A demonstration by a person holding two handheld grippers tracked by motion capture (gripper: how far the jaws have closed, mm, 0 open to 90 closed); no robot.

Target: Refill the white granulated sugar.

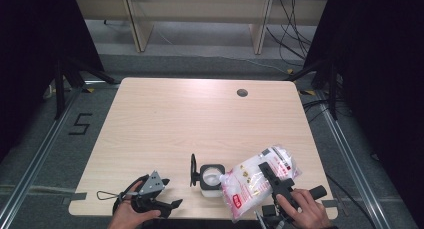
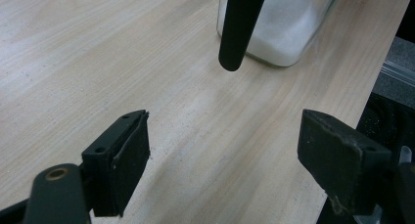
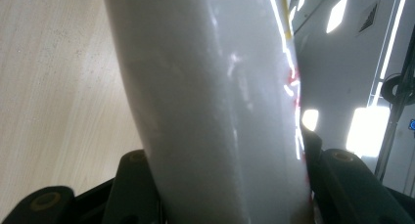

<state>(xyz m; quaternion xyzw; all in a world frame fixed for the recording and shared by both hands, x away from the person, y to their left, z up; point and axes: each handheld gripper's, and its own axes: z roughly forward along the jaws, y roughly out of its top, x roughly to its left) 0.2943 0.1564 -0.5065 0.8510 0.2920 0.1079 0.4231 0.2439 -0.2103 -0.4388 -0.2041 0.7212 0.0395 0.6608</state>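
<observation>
High view: light wood table (image 1: 200, 114), round hole (image 1: 242, 92) near its far edge. Square clear jar (image 1: 211, 179) near the front edge, white powder inside, its black lid (image 1: 193, 169) swung open and standing upright on the jar's left side. Left tool (image 1: 167, 194) sits low at the front-left, on or just above the table, held by the left hand (image 1: 131, 215), jaws pointing right toward the jar and spread apart with nothing between them. A thin wire loop (image 1: 106, 194) lies just left of it. Right tool (image 1: 267, 170) grips a plastic bag (image 1: 257, 181) of white grains with red print; bag is tilted, its lower-left end touching or just over the jar's right rim. Right hand (image 1: 302, 209) holds the tool at the front-right edge.

Left gripper view: the jaws are wide, bare table between them. Jar (image 2: 288, 26) is ahead near the table edge, white fill visible at its bottom. Black lid (image 2: 240, 26) hangs in front of it, apart from the jaws.

Right gripper view: both jaws are pressed on the bag (image 3: 215, 106), which runs up the middle, white with red marks on its right edge. Table (image 3: 54, 87) on the left.
</observation>
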